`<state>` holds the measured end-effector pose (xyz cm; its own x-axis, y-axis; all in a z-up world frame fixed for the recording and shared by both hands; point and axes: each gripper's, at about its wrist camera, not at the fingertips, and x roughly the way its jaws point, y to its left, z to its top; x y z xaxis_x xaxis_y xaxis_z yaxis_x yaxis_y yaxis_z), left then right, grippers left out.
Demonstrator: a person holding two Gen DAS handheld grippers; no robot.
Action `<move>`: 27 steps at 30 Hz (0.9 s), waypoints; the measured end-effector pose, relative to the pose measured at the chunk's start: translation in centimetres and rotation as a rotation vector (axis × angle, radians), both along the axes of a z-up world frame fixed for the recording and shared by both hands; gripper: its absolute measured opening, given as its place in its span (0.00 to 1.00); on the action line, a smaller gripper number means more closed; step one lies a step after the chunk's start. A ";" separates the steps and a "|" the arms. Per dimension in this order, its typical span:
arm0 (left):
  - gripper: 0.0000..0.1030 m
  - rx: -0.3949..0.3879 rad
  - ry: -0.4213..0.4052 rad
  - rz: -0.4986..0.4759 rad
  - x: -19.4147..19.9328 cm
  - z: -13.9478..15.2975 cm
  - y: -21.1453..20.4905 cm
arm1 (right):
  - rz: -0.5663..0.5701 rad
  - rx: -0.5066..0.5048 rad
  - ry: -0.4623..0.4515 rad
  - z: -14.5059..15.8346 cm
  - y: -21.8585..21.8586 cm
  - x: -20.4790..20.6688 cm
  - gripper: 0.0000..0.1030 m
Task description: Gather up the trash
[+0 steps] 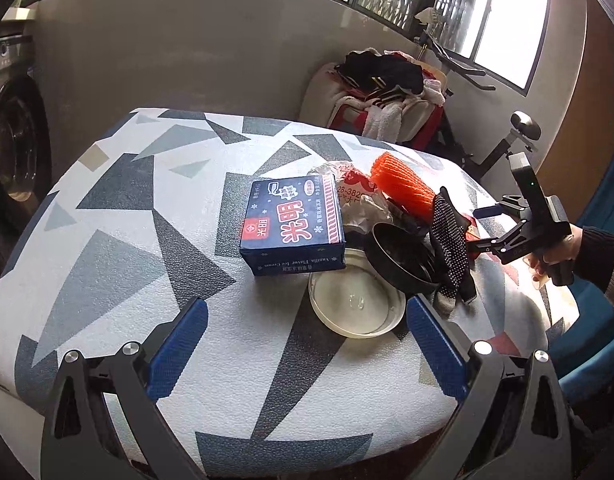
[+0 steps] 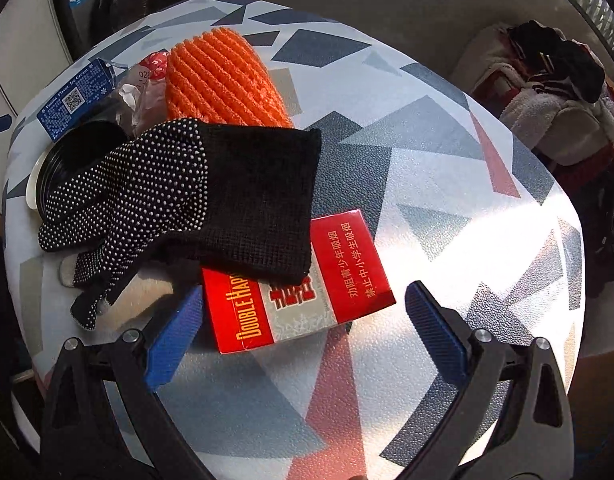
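red carton [image 2: 299, 300] between right gripper [image 2: 303, 332] fingers, apart

the blue box [image 1: 293, 226] reads "vanilla flavor ice cream", the red pack [image 2: 303, 280] "double", the wrapper [image 1: 357, 196] "28-382".

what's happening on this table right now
A person holds a gripper in each hand over a patterned table with a pile of trash. The right gripper is open, its fingers either side of a red cigarette pack that lies partly under a black dotted glove. The left gripper is open too, facing a white lid and a blue ice cream box. Nothing is picked up yet.
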<state>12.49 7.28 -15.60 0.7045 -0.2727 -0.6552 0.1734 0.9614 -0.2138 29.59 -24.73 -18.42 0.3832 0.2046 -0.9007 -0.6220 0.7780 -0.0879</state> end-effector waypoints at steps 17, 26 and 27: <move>0.94 -0.061 0.097 0.034 5.2 -0.8 -0.2 | -0.184 0.019 -0.017 -0.3 -2.7 -1.1 0.91; 0.94 -0.070 0.124 0.066 10.4 -1.1 0.4 | -0.398 0.092 -0.153 1.0 -7.1 -4.5 0.90; 0.94 -0.067 0.124 0.069 11.0 -1.3 0.5 | -0.412 0.110 -0.159 1.3 -7.2 -4.7 0.90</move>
